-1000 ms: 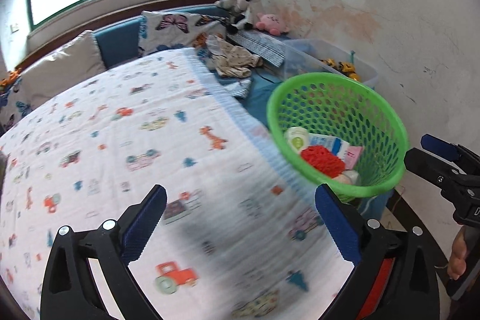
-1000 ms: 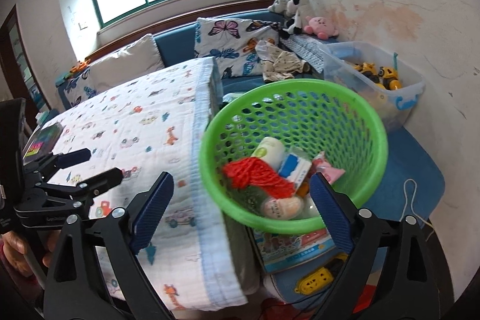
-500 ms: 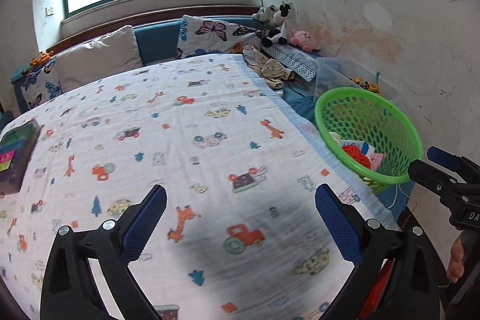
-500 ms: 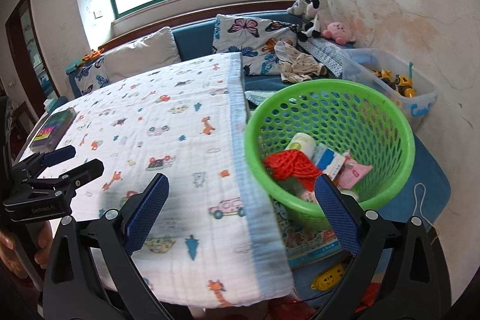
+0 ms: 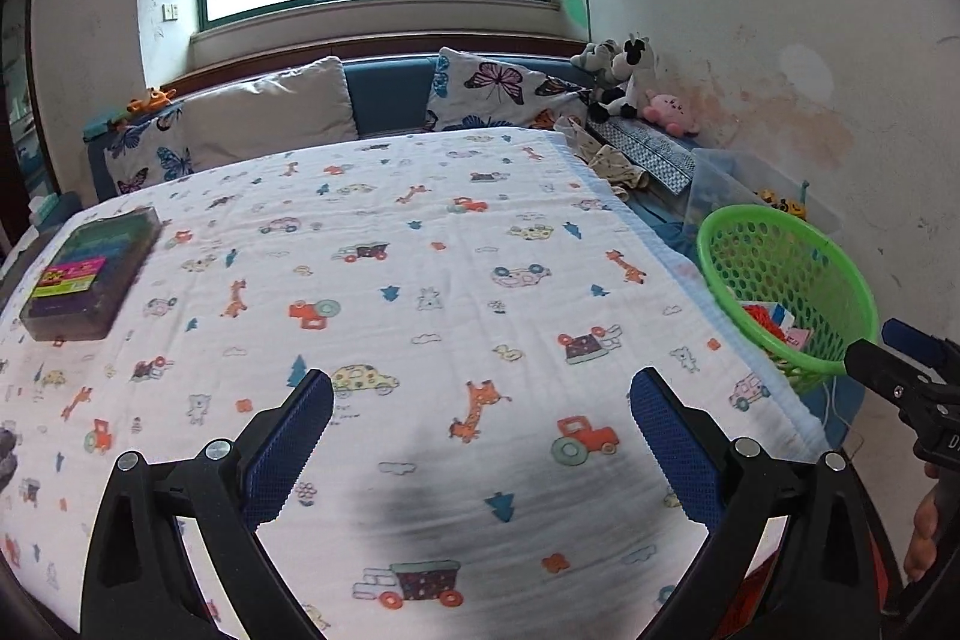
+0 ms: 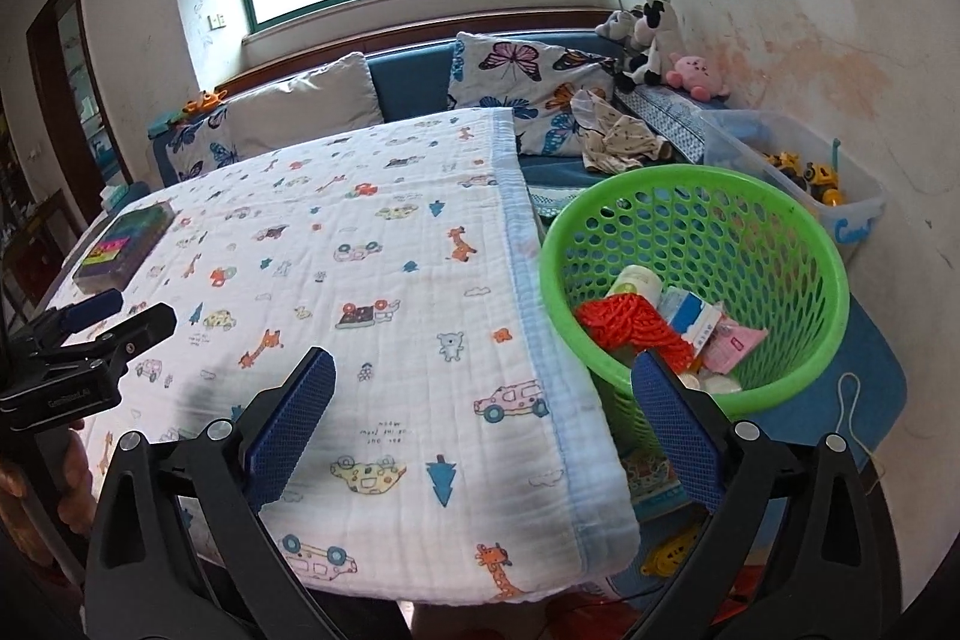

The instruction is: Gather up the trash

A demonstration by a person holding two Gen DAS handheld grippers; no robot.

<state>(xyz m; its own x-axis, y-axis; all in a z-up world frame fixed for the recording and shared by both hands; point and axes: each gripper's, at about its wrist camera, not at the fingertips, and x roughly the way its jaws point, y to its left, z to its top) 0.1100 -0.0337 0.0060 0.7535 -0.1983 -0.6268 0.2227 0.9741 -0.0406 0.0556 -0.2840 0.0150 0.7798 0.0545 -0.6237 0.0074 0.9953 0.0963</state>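
Observation:
A green perforated basket [image 6: 720, 232] stands on the floor just off the table's right edge. It holds red netting [image 6: 630, 322], a white bottle [image 6: 631, 281], a blue-white packet [image 6: 690, 316] and a pink packet [image 6: 733, 347]. My right gripper [image 6: 480, 424] is open and empty over the table's right front corner, its right pad in front of the basket. My left gripper [image 5: 480, 442] hangs open and empty above the printed cloth [image 5: 420, 280]. The basket [image 5: 774, 268] sits far right in the left wrist view. Each gripper shows at the edge of the other's view: right [image 5: 900, 370], left [image 6: 102, 334].
A dark plastic box [image 5: 90, 274] with a bright label lies near the table's left edge. Behind the table are a blue sofa with cushions [image 6: 528, 82], plush toys [image 6: 648, 28] and a clear bin of toys [image 6: 798, 178]. A blue mat [image 6: 864, 376] covers the floor.
Both views have swung left and drawn back from the basket, which now sits further right and looks smaller. The dark box on the table's left has come into view.

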